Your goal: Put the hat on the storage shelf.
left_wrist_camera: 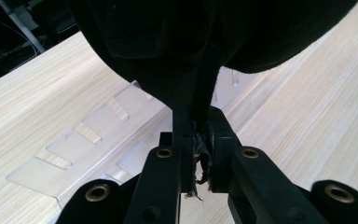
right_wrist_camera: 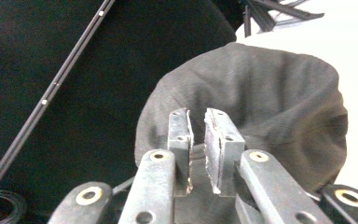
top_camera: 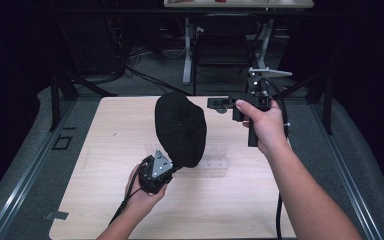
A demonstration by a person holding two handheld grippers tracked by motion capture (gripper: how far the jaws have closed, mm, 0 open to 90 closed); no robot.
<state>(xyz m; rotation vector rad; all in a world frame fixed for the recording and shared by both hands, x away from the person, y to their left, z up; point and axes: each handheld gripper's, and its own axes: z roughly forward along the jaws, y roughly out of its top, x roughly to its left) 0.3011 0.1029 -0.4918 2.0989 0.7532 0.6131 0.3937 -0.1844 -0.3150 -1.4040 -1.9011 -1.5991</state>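
On one pale wooden table [top_camera: 105, 210] sits one black cap [top_camera: 180, 127], lifted above one clear plastic rack [top_camera: 215, 162] whose slots show in the left gripper view; how many slots it has cannot be counted with certainty. Two hands reach in, each holding one gripper: the left gripper [left_wrist_camera: 196, 140], its two jaws pinched together on the cap's edge, and the right gripper [right_wrist_camera: 196, 140], its two jaws drawn almost together with a thin gap and nothing between them. Beyond the table stands one dark chair [top_camera: 223, 47] and one second table [top_camera: 240, 4] at the far edge
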